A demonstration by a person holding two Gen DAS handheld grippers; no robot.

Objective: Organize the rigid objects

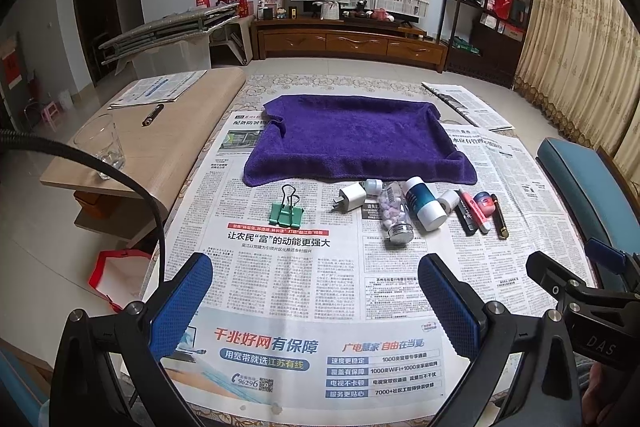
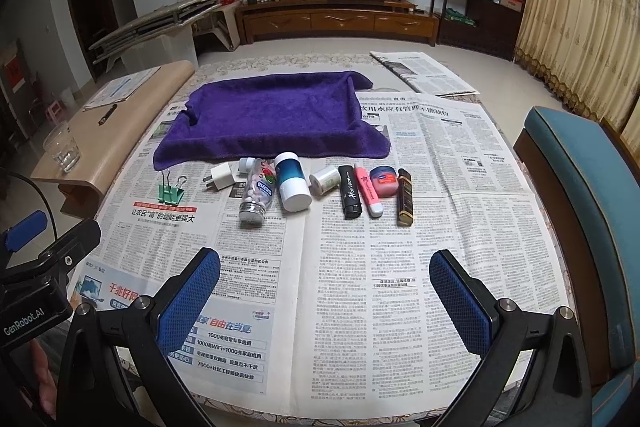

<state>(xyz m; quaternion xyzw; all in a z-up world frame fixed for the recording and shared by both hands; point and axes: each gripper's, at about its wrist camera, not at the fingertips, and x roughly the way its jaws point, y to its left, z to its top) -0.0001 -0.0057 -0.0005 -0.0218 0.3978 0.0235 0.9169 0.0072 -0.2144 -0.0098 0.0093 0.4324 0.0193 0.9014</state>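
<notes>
Tray: a purple towel (image 2: 272,115) is draping a shallow tray toward the table's far edge, nothing lying inside.
Pill bottle (image 2: 258,193): clear, lying on its side, holding pale tablets.
Row: green binder clip (image 1: 286,213), white charger (image 2: 219,177), blue-white bottle (image 2: 292,183), black tube (image 2: 349,197), pink jar (image 2: 383,181) are lying on newspaper (image 2: 400,267) along the tray's near edge.
Left gripper (image 1: 316,301): fingers spreading wide, holding nothing.
Right gripper (image 2: 326,301): likewise.
Left view only: red bag (image 1: 116,279) on the floor.

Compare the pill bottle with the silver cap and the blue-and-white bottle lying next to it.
The pill bottle is clear, showing pale tablets inside; the blue-and-white bottle is opaque, so its contents are hidden. The pill bottle ends in a ribbed silver cap, the blue-and-white bottle in a smooth white one. The pill bottle looks slimmer, the blue-and-white bottle stouter. Both lie on their sides on the newspaper, just in front of the purple towel.
</notes>
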